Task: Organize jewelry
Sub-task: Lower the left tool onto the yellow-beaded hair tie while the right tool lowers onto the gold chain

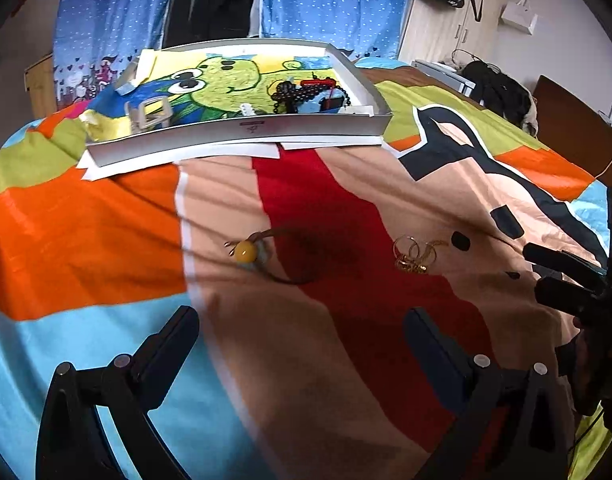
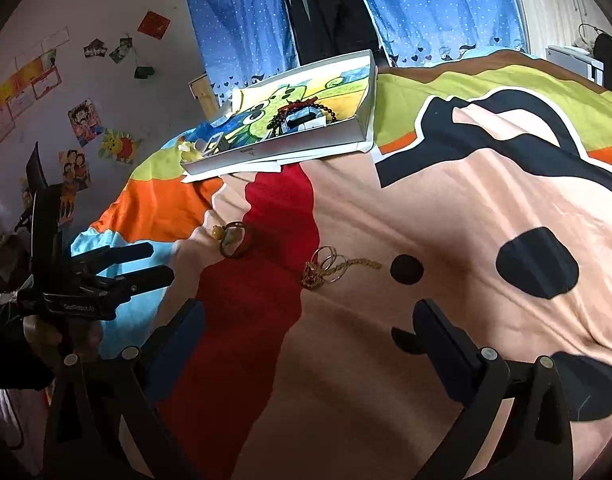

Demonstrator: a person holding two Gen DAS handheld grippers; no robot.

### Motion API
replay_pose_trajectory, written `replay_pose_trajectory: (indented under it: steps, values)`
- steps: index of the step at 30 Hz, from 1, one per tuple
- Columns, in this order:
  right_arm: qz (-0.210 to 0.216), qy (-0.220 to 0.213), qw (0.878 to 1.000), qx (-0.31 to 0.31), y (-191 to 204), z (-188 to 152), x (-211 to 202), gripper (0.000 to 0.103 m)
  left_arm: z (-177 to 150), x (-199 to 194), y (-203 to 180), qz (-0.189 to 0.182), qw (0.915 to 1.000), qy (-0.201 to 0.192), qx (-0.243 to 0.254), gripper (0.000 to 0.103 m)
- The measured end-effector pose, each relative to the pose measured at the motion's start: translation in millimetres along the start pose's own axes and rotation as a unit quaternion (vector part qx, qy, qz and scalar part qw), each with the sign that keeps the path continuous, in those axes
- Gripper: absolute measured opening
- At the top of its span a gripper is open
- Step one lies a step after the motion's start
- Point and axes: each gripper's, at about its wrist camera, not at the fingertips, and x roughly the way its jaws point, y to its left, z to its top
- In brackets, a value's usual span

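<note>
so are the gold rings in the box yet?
No, the gold rings lie on the bedspread, well short of the box.

On the colourful patterned bedspread (image 1: 106,220), the yellow-bead cord bracelet (image 1: 248,251) lies left of the gold hoop-and-chain jewellery cluster (image 1: 415,255), both nearer than the far shallow white cardboard tray (image 1: 242,130) holding a black beaded necklace (image 1: 306,94).

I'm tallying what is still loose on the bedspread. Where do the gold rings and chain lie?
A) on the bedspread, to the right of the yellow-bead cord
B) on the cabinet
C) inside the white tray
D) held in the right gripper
A: the gold rings and chain lie on the bedspread, right of the yellow-bead cord, outside the white tray.
</note>
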Motion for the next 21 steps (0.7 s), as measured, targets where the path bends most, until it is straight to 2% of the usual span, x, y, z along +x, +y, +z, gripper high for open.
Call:
replay_pose_trajectory:
  steps: [2,7,16,21]
  values:
    - [0.001,0.001,1.000,0.000,0.3,3.0,4.5,0.100,2.9,2.8,-1.3,-0.004,1.0000,-0.001,0.004,0.103]
    - [0.004,0.005,1.000,0.000,1.4,5.8,13.0,0.085,5.9,6.5,-3.1,-0.013,0.9998,-0.006,0.015,0.103]
    - [0.002,0.016,1.000,0.016,-7.6,7.5,26.4,0.068,9.5,20.0,-1.2,-0.021,0.9993,0.003,0.032,0.082]
    - [0.003,0.020,1.000,0.023,-10.6,9.4,34.3,0.058,19.1,30.6,-3.1,-0.032,0.9987,0.005,0.040,0.077]
